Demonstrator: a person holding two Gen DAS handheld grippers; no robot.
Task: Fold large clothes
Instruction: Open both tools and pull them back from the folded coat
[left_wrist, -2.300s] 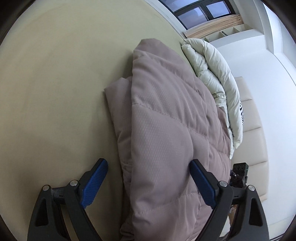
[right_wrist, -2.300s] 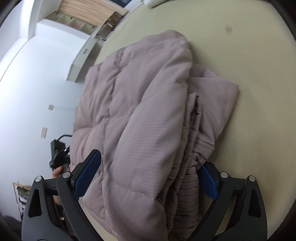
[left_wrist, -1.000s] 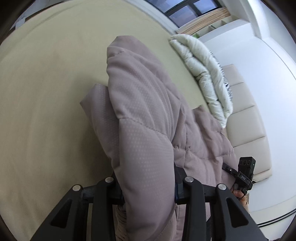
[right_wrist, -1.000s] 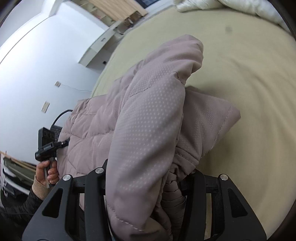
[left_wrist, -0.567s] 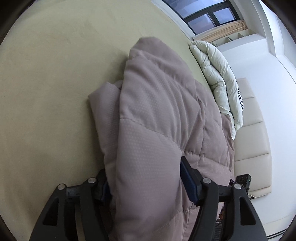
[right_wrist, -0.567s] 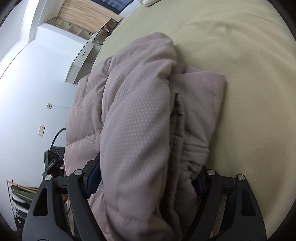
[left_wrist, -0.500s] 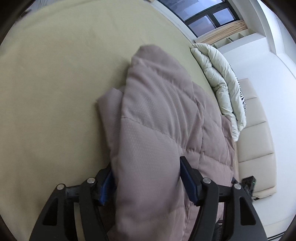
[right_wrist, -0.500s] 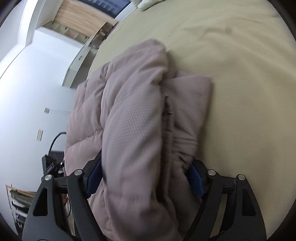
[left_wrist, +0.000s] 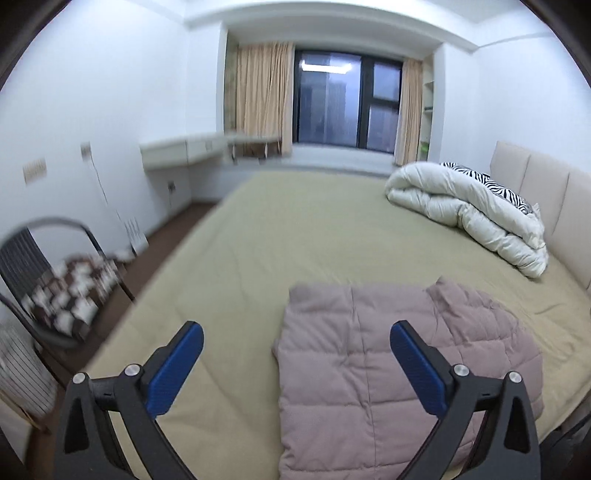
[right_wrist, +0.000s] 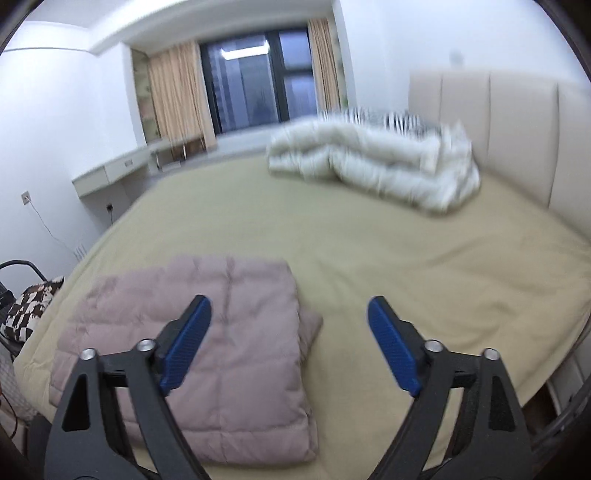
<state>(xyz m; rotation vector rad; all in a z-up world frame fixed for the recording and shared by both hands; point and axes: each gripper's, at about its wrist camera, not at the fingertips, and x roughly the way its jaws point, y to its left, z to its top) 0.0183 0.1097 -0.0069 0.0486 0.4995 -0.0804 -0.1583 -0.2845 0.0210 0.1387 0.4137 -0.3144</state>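
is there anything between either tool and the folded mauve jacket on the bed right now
Nothing visible. The left tool and right tool hang above the folded mauve quilted jacket, jaws opening and empty, with clear air down to it. The rolled white duvet lies far off by the headboard.

Left gripper and right gripper hover with jaws opening, nothing between them.

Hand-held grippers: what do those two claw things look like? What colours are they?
Both look alike. The left hand-held gripper and the right hand-held gripper each have two black, angular arms shaped like open triangles, joined by small silver bolts. Each finger ends in a long blue pad with a fine ridged texture. No cables, markings, hands or sleeves show.
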